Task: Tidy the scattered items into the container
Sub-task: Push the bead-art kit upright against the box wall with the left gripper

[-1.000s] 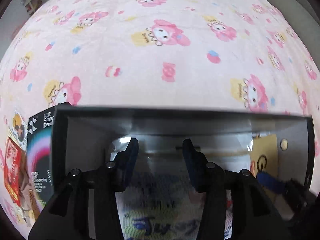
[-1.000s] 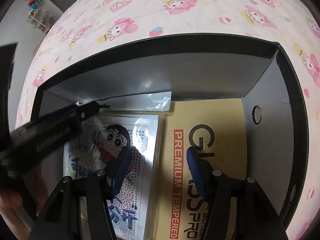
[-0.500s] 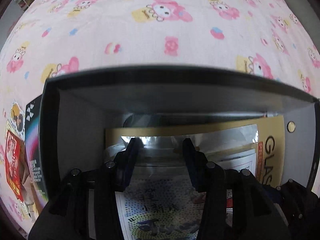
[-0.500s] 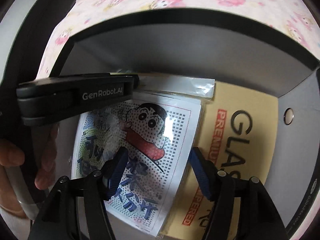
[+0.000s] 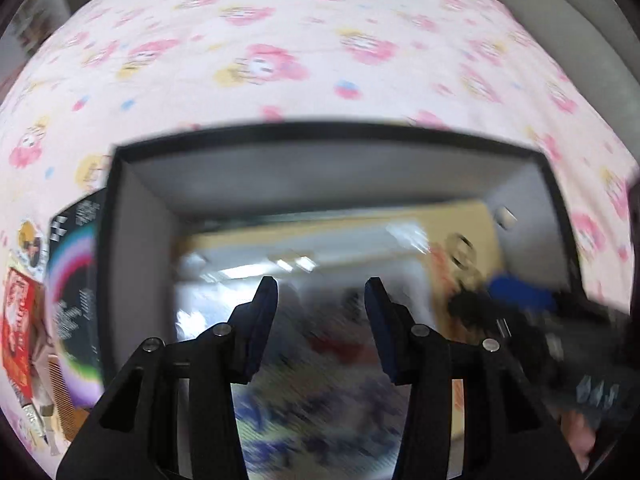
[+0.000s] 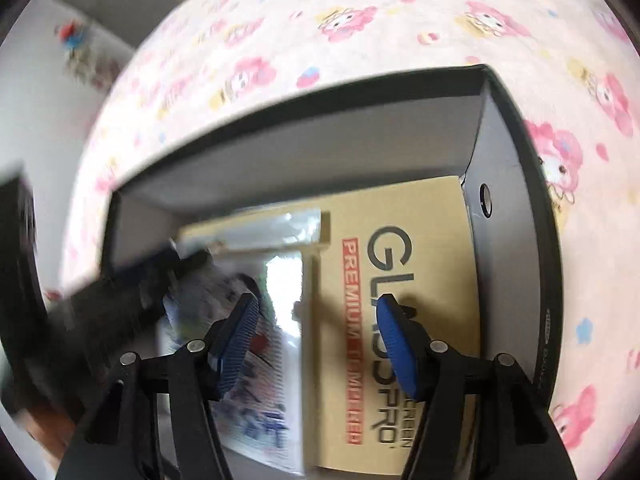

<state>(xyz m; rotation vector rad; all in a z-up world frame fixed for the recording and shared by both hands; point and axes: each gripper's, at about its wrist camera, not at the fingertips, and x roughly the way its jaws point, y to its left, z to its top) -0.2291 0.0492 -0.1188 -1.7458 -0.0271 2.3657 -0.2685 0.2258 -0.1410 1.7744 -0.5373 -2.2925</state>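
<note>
A black box (image 5: 320, 136) (image 6: 508, 184) with grey inner walls stands on the pink cartoon-print cloth. Inside lie a tan "GLASS PRO" package (image 6: 400, 264) (image 5: 464, 236) and a glossy cartoon packet (image 6: 276, 344) (image 5: 328, 360) in clear plastic. My left gripper (image 5: 320, 300) is open over the packet, which lies between its fingers; the view is blurred. My right gripper (image 6: 316, 312) is open and empty above the packet's right edge and the tan package. The left gripper shows blurred in the right wrist view (image 6: 120, 300).
Outside the box's left wall lie a black package with a rainbow ring (image 5: 76, 280) and a red-and-white packet (image 5: 20, 332). A grey surface (image 5: 560, 12) edges the cloth at the far right. A white wall with toys (image 6: 76, 48) stands at left.
The left gripper has pulled up and back, so more of the box shows. The right gripper has swung right and back over the tan package. Both views are motion-blurred.
</note>
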